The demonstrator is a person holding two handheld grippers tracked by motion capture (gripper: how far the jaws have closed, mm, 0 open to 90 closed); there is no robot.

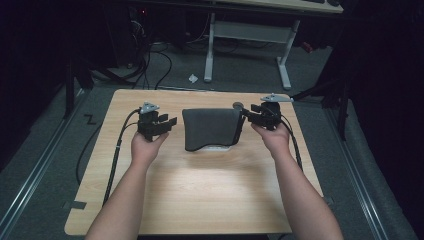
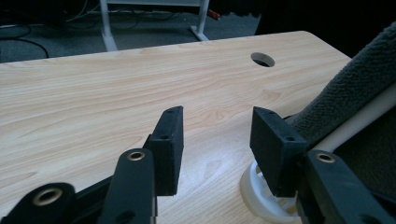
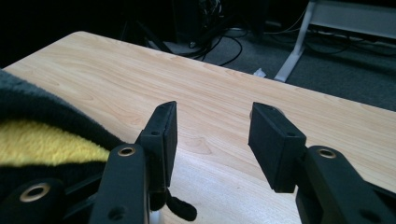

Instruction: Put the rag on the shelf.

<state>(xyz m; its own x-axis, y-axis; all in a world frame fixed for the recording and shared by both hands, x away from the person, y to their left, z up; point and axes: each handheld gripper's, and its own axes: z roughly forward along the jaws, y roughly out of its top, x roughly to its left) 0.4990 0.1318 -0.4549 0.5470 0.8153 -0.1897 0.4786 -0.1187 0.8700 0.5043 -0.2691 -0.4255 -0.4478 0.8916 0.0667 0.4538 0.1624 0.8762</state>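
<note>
Left gripper (image 1: 169, 122): high view, jaws apart on nothing, just left of the grey towel (image 1: 210, 127).
Right gripper (image 1: 248, 112): jaws apart, empty, at the towel's right edge.
Towel: one, draped over a white rack (image 1: 218, 148) mid-table (image 1: 200, 200).
Left gripper view: pads (image 2: 170, 149) spread over bare wood; towel (image 2: 359, 88) and the rack's round white foot (image 2: 261, 196) at right; one cable hole (image 2: 263, 59) beyond.
Right gripper view: pads (image 3: 161, 140) apart; towel (image 3: 42, 116) at left with a yellow patch, perhaps a second cloth, too dim to tell.
Risk: nothing pins the towel; a brushing jaw could drag it off or tip the rack.
Count: two grippers, one towel, one rack.
</note>
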